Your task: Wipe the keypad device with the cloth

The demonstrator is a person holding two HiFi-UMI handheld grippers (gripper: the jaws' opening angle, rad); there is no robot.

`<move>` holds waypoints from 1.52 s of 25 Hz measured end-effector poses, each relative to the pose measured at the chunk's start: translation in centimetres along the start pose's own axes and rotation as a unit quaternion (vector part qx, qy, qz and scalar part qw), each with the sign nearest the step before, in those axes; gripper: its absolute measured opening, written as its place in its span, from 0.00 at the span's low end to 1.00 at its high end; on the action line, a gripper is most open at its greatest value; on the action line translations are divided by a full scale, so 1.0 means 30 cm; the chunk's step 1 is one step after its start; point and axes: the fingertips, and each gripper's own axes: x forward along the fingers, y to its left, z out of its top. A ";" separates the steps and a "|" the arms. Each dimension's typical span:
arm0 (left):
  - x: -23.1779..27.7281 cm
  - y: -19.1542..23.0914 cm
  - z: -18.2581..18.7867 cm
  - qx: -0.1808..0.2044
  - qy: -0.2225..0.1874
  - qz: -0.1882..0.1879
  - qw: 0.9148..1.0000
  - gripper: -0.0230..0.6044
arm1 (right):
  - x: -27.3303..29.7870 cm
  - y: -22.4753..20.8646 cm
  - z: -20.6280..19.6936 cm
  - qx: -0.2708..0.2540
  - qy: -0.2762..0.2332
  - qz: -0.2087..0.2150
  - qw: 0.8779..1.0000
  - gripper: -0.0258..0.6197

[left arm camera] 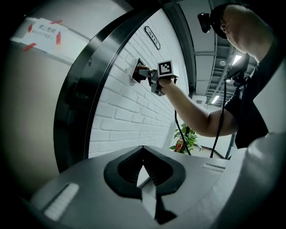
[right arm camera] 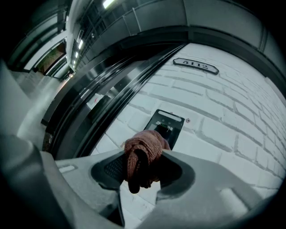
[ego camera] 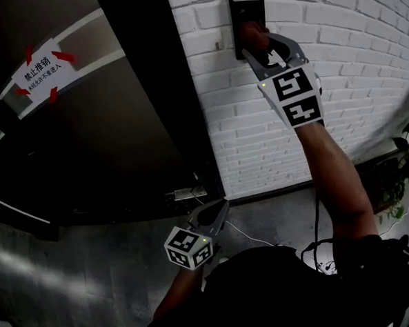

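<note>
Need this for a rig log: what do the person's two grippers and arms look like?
Both the left gripper and the right gripper have light grey, tapered jaws lined with black ribbed pads. Each carries a cube of black-and-white square markers. The person wears a dark short-sleeved top, with the arms bare below it. A thin black cable runs beside the right arm.

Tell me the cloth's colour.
Reddish brown; the cloth shows best in the right gripper view.

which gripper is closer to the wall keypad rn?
Right. The right gripper, shut on the cloth, is up at the keypad device's lower part. The left gripper hangs far below it, near the door's foot, shut and empty.
</note>
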 end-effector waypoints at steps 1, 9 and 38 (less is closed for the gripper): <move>0.000 -0.001 -0.001 0.000 0.000 0.000 1.000 0.06 | -0.001 0.005 -0.007 0.002 0.002 0.002 1.000 0.28; -0.004 -0.009 0.002 0.000 0.000 -0.001 1.000 0.06 | -0.008 0.047 -0.068 0.011 0.017 0.013 1.000 0.28; -0.106 -0.005 -0.021 0.005 0.003 -0.022 1.000 0.06 | -0.052 0.159 -0.246 0.059 0.106 0.040 0.992 0.28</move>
